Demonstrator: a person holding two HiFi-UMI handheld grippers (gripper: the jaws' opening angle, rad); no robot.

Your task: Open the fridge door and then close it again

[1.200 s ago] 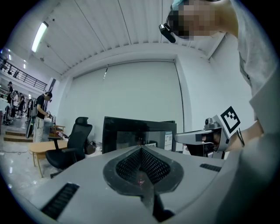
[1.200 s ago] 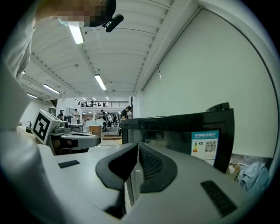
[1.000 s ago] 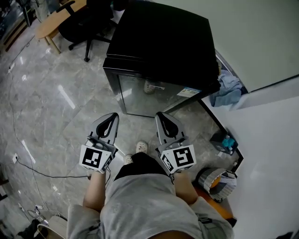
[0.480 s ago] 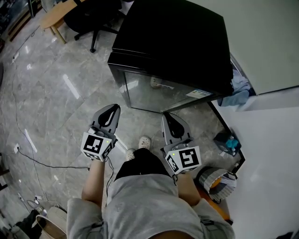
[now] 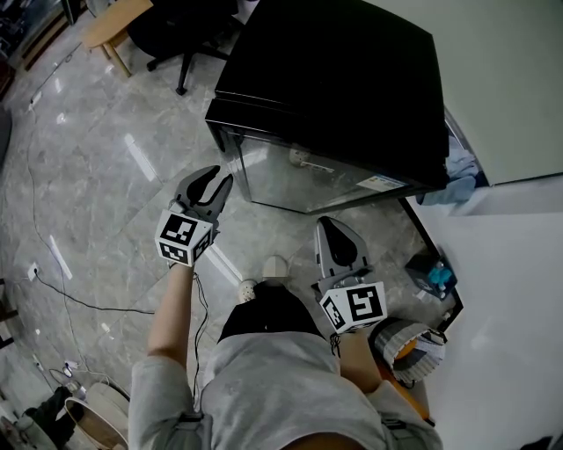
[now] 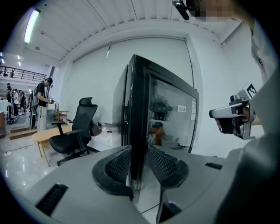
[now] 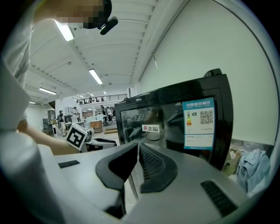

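Note:
A small black fridge (image 5: pixel 339 79) with a glass door (image 5: pixel 303 180) stands on the marble floor, door closed. My left gripper (image 5: pixel 215 181) is close to the door's left front edge, and its jaws are opening. In the left gripper view the door's black edge (image 6: pixel 137 118) lines up in the gap of the left gripper (image 6: pixel 139 158), just beyond the pads, which do not press on it. My right gripper (image 5: pixel 333 225) hangs lower, in front of the door's right half, apart from it. In the right gripper view the right gripper (image 7: pixel 136 151) has its jaws together with nothing between them, facing the fridge (image 7: pixel 175 127).
A black office chair (image 5: pixel 180 26) and a wooden table (image 5: pixel 110 22) stand beyond the fridge at the left. Blue cloth (image 5: pixel 457 171) lies at its right side against a white wall (image 5: pixel 501 290). A basket (image 5: pixel 406 344) sits at the lower right. A cable (image 5: pixel 79 303) crosses the floor.
My left gripper has moved forward to the fridge's left front edge and its jaws have parted. The right gripper has barely moved.

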